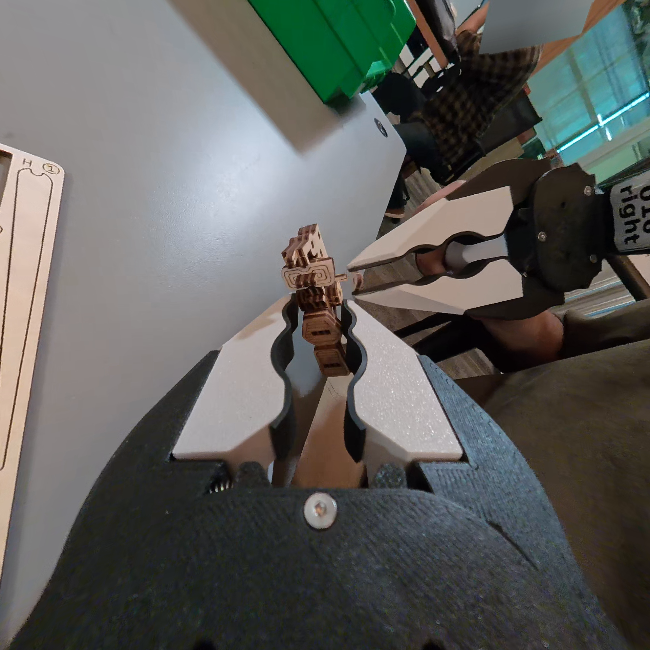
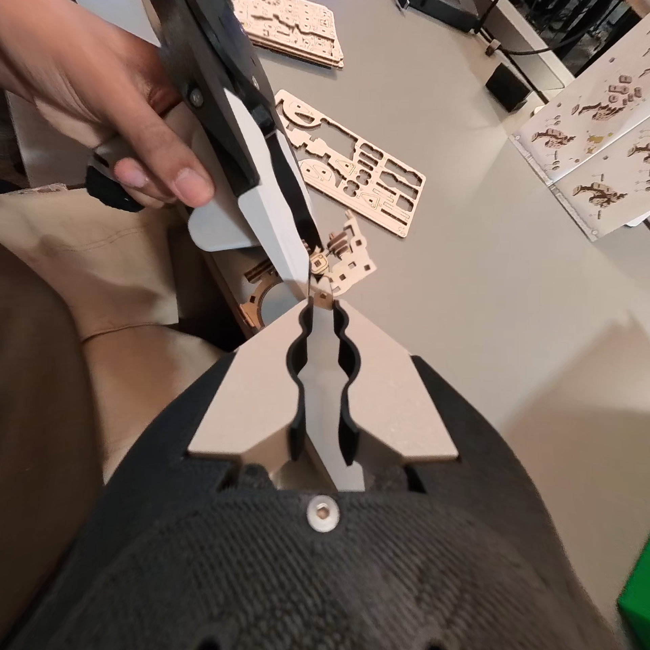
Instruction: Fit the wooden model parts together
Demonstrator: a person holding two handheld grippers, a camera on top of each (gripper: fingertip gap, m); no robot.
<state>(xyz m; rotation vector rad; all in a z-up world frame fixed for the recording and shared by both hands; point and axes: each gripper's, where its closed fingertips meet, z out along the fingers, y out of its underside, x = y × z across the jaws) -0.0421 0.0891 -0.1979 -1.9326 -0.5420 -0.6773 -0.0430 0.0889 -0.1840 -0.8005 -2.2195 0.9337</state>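
My left gripper (image 1: 316, 300) is shut on a small layered wooden model (image 1: 309, 267), held by its lower blocks with the upper part sticking out past the fingertips. A thin pin (image 1: 340, 277) juts from the model's side. My right gripper (image 1: 352, 281) comes in from the right, shut on a small wooden piece (image 1: 357, 281) just beside that pin. In the right wrist view, my right gripper (image 2: 322, 304) pinches the small piece (image 2: 323, 299) right under the left gripper (image 2: 307, 278) and the model (image 2: 351, 267).
On the grey table (image 2: 475, 281) lie a punched-out wooden parts sheet (image 2: 351, 169), a stack of sheets (image 2: 299, 31) and an instruction sheet (image 2: 598, 140). Another sheet (image 1: 28, 281) lies at the left. A wooden ring part (image 2: 260, 299) sits at the table edge. A green bin (image 1: 334, 45) stands behind. Only a small space, under 4 cm, lies between the two pairs of fingers.
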